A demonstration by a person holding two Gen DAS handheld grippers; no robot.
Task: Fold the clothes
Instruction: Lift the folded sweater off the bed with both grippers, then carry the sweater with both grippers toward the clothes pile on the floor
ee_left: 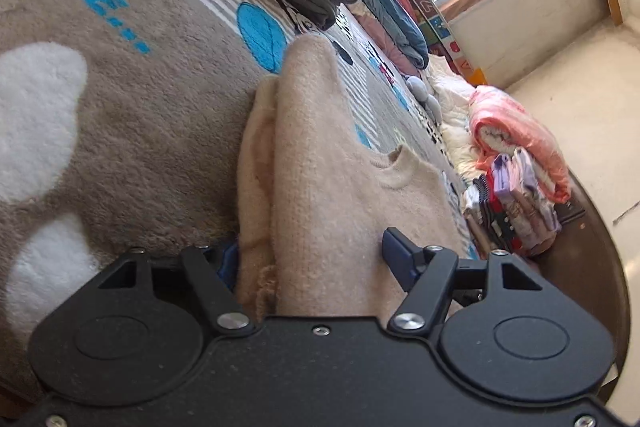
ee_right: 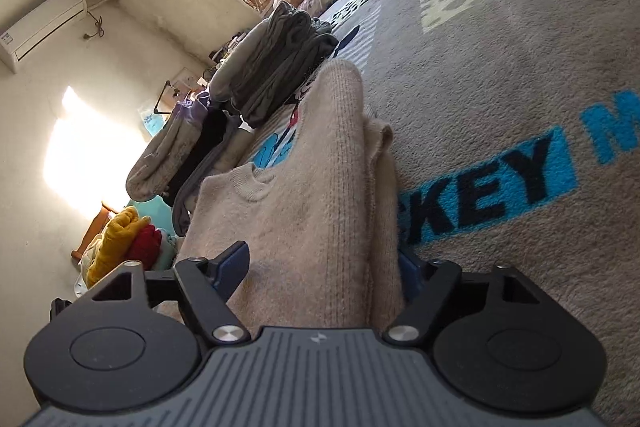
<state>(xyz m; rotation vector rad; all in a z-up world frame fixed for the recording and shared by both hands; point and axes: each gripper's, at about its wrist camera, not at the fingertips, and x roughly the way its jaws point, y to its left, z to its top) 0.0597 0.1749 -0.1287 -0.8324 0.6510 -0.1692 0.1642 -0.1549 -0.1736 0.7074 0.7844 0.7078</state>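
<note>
Right now a beige knitted sweater with a ribbed round collar (ee_left: pixel 320 155) lies partly folded on a plush grey-brown Mickey Mouse blanket with blue lettering and white patches (ee_left: pixel 120 99), filling the lower centre of both wrist views.

In the left wrist view, the left gripper (ee_left: pixel 312 259) sits at the bottom of the frame, its black body tilted. Its dark blue fingers (ee_left: pixel 400 251) are spread wide, one on each side of a thick bunch of the sweater; the far finger is mostly hidden behind the knit, so I cannot tell whether they press on the cloth. One sleeve is folded along the sweater's left edge, and the collar shows to the right of centre.

In the right wrist view, the right gripper (ee_right: pixel 320 263) mirrors this at the bottom of the frame. Its blue fingers (ee_right: pixel 232 263) also stand wide around the sweater (ee_right: pixel 312 195), and whether they pinch it is unclear. The blanket (ee_right: pixel 520 67) fills the right side.

A stack of folded grey clothes (ee_right: pixel 280 63) rests beyond the sweater's far end, at upper centre. At the left view's right edge lies a rolled pink quilt in clear plastic (ee_left: pixel 516 135) beside a row of small folded multicoloured garments (ee_left: pixel 512 207). A white wall air conditioner (ee_right: pixel 40 23) hangs at the right view's upper left.
</note>
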